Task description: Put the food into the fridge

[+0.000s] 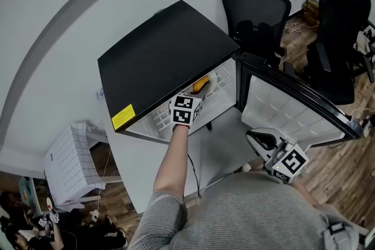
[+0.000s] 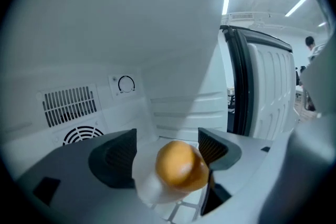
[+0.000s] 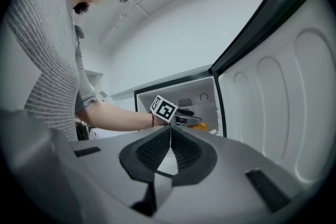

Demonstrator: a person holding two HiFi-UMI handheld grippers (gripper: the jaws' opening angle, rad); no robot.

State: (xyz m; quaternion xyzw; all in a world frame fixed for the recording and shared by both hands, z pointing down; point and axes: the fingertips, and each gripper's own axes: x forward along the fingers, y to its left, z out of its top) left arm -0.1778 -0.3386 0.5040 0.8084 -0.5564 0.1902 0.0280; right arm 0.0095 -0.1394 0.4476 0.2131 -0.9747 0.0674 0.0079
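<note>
So the white table [image 1: 217, 149] is holding up the small black fridge [image 1: 158, 55], which is sitting straight on it, and the left gripper [image 2: 168, 144] is poking inside. A white wire shelf [image 2: 181, 212] is running just under that gripper's jaws. The orange food [image 2: 181, 165] is sitting over it, can't tell if they're touching.

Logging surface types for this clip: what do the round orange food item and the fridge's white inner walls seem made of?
Round orange food item: smooth, faintly glossy skin with a soft highlight; fruit or plastic replica, unclear. White inner walls: likely moulded plastic, satin, given ribbed ledges.
</note>
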